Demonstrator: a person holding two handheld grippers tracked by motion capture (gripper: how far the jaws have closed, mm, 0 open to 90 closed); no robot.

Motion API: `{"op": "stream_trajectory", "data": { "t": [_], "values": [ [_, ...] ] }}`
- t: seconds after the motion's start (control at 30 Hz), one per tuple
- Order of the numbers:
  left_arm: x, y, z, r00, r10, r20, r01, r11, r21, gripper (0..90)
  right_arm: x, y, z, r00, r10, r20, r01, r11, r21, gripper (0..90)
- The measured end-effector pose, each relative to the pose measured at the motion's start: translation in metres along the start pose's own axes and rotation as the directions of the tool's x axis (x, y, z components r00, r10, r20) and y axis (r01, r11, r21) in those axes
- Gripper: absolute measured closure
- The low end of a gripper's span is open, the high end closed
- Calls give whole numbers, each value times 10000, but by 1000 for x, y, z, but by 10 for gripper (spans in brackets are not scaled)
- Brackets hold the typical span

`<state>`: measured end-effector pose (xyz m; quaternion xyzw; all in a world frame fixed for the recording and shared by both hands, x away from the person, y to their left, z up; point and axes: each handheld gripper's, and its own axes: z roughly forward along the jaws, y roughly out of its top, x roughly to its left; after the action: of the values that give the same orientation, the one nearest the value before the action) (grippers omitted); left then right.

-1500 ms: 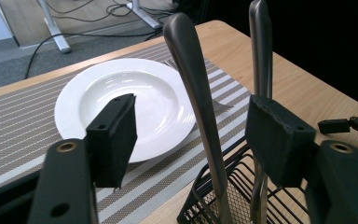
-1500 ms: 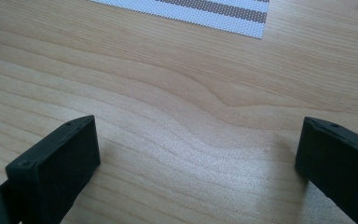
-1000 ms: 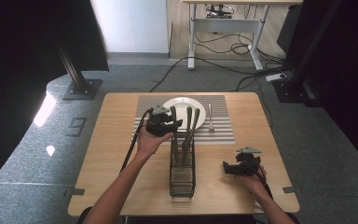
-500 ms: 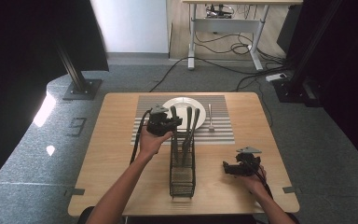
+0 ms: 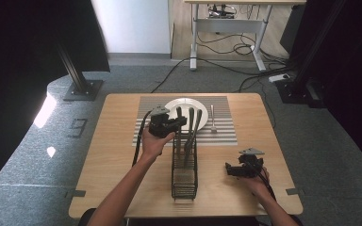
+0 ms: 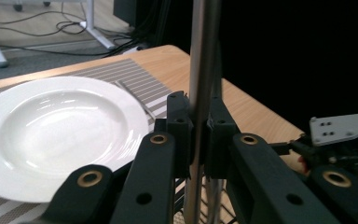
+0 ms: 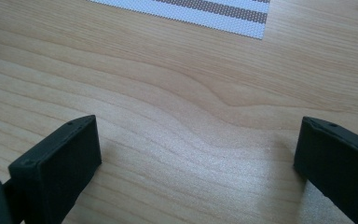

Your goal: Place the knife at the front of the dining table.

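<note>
The person's left hand-held gripper (image 5: 178, 123) is clamping its jaws around a slim metal utensil handle (image 6: 200, 56), holding it upright over the far end of the black wire caddy (image 5: 184, 165) that is standing near the middle of the worktop (image 5: 118, 155). As far as I can judge, the place setting is partly laid: a white plate (image 5: 184, 104) is already sitting on the striped placemat (image 5: 224, 134) toward the far edge of the worktop, and one piece of cutlery (image 5: 212, 118) is lying flat on the mat just beside the plate, on its right. The gripped utensil is still standing at the caddy, along with two more dark-looking handles (image 5: 194, 123) that are poking up from the basket, so it looks to me as though these pieces are still waiting to be laid. The handle itself is looking smooth, straight and shiny, a narrow steel shaft that is reflecting the light; its working end is hidden below the jaws, so I cannot tell what kind of utensil it is. The right hand-held gripper (image 5: 231, 169) is resting low near the worktop's front right corner, its jaws spread wide with nothing between them but bare wood.
</note>
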<state>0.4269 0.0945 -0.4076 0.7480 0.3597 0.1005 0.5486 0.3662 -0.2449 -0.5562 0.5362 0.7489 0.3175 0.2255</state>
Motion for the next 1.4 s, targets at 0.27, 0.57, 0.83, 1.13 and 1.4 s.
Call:
{"op": "stream_trajectory", "data": {
  "t": [0.27, 0.57, 0.83, 1.13, 1.4],
  "values": [
    [-9, 21, -18, 9994, 330, 98, -324, 9978, -579, 832, 0, 0, 0, 10000, -12, -14, 12, 10000, 15, 4],
    [-24, 55, -53, 9942, 1058, -205, -1077, 9829, -1495, 833, 0, 0, 0, 10000, -11, -11, 11, 10000, 23, 4],
    [-28, 77, -100, 9933, 1042, -502, -1140, 9553, -2727, 831, 0, 0, 0, 10000, 25, 0, -25, 10000, 30, 2],
    [-9, 67, -108, 9923, 636, -1065, -861, 9712, -2223, 832, 0, 0, 0, 10000, 20, 17, -20, 10000, 22, 1],
    [7, 47, -98, 9827, 620, -1745, -866, 9868, -1372, 832, 0, 0, 0, 10000, 38, 14, -38, 10000, 37, 1]
  ]
}}
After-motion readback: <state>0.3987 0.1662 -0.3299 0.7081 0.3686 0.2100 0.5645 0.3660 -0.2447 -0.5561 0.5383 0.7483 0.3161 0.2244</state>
